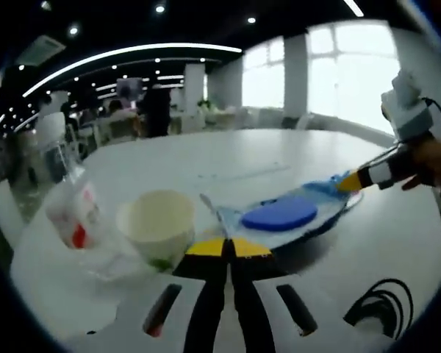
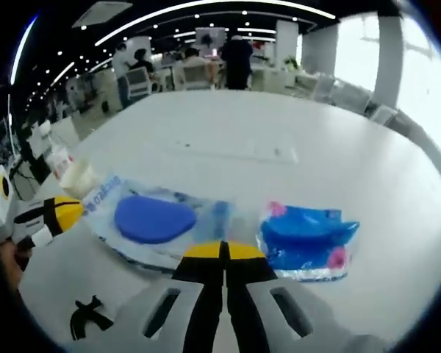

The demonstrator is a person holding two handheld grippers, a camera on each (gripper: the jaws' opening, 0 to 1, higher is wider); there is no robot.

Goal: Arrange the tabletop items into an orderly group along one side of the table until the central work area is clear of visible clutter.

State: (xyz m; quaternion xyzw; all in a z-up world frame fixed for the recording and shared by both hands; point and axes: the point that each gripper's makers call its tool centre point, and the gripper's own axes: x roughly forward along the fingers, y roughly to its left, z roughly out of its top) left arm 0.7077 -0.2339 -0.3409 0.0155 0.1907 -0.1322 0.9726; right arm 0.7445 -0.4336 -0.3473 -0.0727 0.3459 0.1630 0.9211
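While both grippers' jaws sit together on its opposite edges, the clear plastic packet holding a blue oval pad (image 2: pixel 156 218) lies flat mid-table: left gripper (image 1: pixel 228 247), right gripper (image 2: pixel 223 250). Beside it, a crinkled blue pouch (image 2: pixel 307 241). Cream bowl (image 1: pixel 158 222), contents unclear; plastic bottle (image 1: pixel 67 193) adjacent.

right gripper (image 2: pixel 222 250) pinching clear packet (image 2: pixel 162 220), blue packet (image 2: pixel 306 241) beside

White table (image 2: pixel 228 132); cream cup (image 1: pixel 160 220); blue pad packet (image 2: pixel 154 219); blue-pink packet (image 2: pixel 307 239); yellow-tipped black tongs (image 2: pixel 223 251).
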